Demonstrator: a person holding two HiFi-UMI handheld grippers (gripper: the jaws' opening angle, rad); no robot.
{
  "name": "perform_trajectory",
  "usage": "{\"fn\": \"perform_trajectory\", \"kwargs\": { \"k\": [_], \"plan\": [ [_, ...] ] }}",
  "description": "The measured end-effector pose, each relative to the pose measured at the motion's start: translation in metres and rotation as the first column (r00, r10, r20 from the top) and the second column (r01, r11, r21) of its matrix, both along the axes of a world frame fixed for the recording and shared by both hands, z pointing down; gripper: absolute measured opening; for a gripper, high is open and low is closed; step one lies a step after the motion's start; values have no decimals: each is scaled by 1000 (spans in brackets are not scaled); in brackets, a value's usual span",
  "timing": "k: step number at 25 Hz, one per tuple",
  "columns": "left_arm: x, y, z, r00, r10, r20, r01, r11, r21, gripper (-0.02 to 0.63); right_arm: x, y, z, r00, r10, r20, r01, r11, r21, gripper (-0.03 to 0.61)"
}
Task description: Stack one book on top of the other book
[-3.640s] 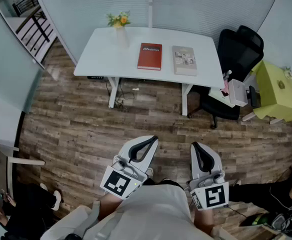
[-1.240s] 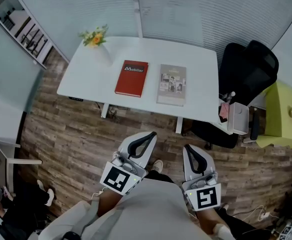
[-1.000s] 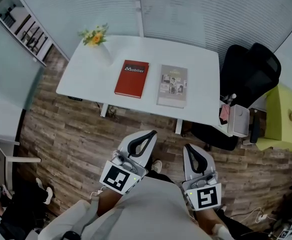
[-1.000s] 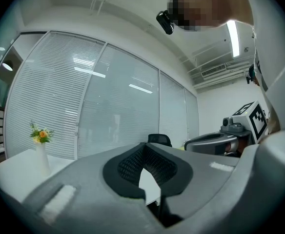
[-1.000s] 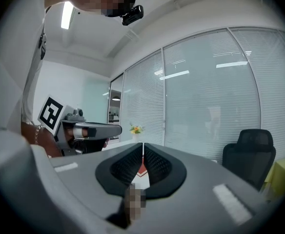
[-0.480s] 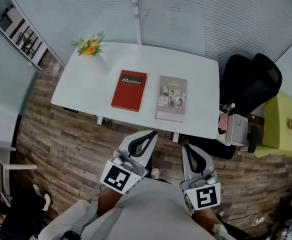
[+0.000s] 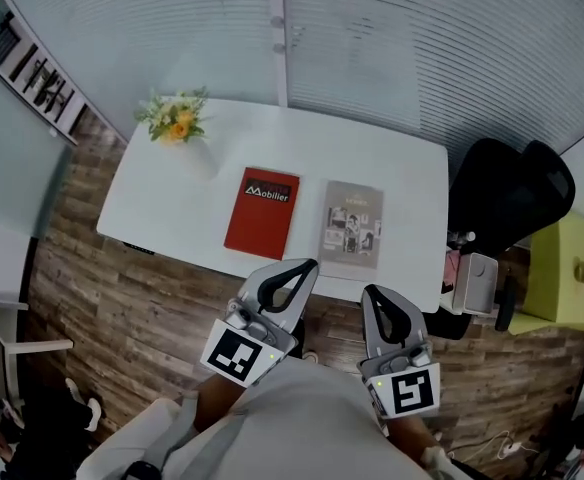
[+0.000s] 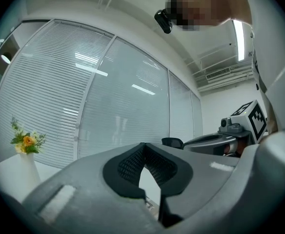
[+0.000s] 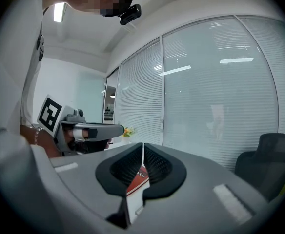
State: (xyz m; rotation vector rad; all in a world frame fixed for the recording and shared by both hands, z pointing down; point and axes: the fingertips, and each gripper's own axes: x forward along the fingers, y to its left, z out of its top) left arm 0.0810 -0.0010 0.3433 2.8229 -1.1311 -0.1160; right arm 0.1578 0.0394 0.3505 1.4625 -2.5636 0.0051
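Approach phase, seen from the head view. The white table (image 7: 392, 168) sits lower and larger in the frame than a few seconds earlier, so the person has walked up to it. Its near edge now lies just above the gripper tips. The red book (image 7: 263, 213) and the grey book (image 7: 352, 236) lie flat side by side at frame centre, apart and unmoved. A vase of flowers (image 7: 177, 123) stands at upper left of the tabletop. The left gripper (image 7: 310, 264) and right gripper (image 7: 369, 291), at lower centre, each have their jaws pressed together on nothing. Stacking has not begun, and judging by the nearness, either book should soon be within reach.
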Motion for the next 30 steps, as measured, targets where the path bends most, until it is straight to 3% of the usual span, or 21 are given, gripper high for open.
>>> {"fn": "perform_trajectory", "kwargs": {
  "k": [10,21,30],
  "plan": [
    [-25,-70,-1,1000,6,-12,-6,1000,7,2,-26,-74,-6,1000,5,-5,-5,1000,14,12],
    [-28,-95,5,999,26,-21,-26,1000,0,2,-32,-104,-2,1000,17,4,-17,1000,12,11],
    [-10,-105,14,999,49,-7,-49,998,-26,2,-11,-117,0,999,35,15,-35,999,6,11]
  ]
}}
